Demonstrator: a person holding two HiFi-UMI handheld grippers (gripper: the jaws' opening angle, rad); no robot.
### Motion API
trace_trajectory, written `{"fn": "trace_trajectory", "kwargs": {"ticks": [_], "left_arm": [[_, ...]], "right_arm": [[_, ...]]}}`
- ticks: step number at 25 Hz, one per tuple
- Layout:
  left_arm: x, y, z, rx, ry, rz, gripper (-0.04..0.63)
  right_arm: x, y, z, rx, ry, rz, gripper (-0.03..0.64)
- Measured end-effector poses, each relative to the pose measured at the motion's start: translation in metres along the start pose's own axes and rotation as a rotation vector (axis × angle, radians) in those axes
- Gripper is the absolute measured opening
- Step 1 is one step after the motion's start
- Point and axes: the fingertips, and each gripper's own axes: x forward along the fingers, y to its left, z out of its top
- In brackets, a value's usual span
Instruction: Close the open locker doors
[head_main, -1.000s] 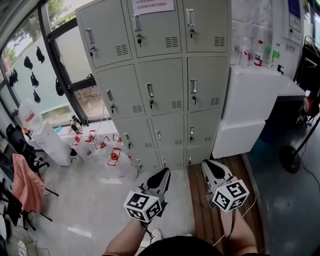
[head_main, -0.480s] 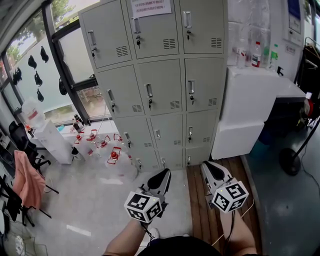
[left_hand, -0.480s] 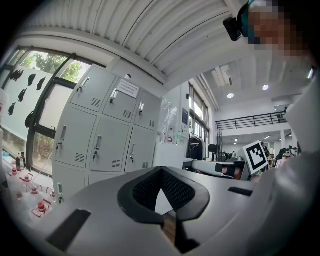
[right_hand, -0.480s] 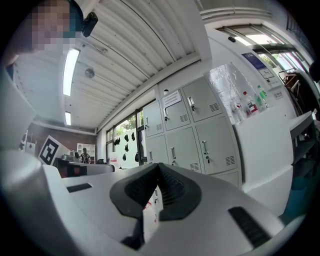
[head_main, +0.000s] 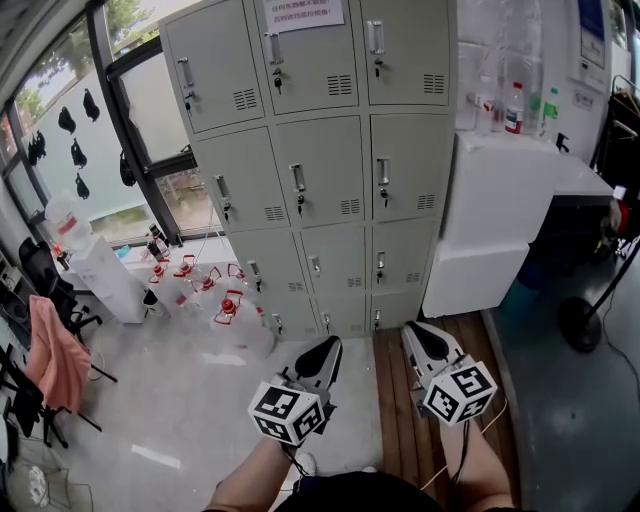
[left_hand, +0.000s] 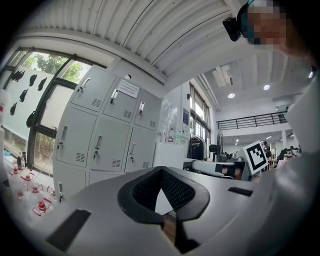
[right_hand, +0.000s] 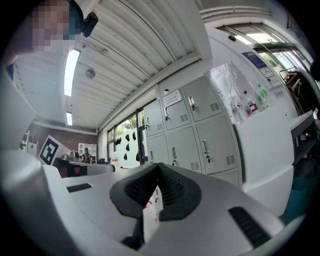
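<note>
Jaws pressed together; lockers (head_main: 330, 170) all closed (contents hidden).

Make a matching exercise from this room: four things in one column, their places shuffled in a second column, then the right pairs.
Things:
1. paper notice
2. pink cloth
3. bottles
4. red-capped jugs

Places:
A. on the floor, left of the lockers
B. on a door in the lockers' top row
C. on top of the white cabinet
D. draped at the far left of the head view

Pairs: 1-B, 2-D, 3-C, 4-A
</note>
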Motion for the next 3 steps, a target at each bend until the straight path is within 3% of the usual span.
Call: {"fn": "trace_trajectory", "kwargs": {"ticks": [3], "left_arm": [[0.0013, 0.0021, -0.0002, 0.000, 0.001, 0.001, 0.015]], "right_arm": [[0.0024, -0.0005, -0.0002, 0.000, 0.001, 0.001, 0.002]]}}
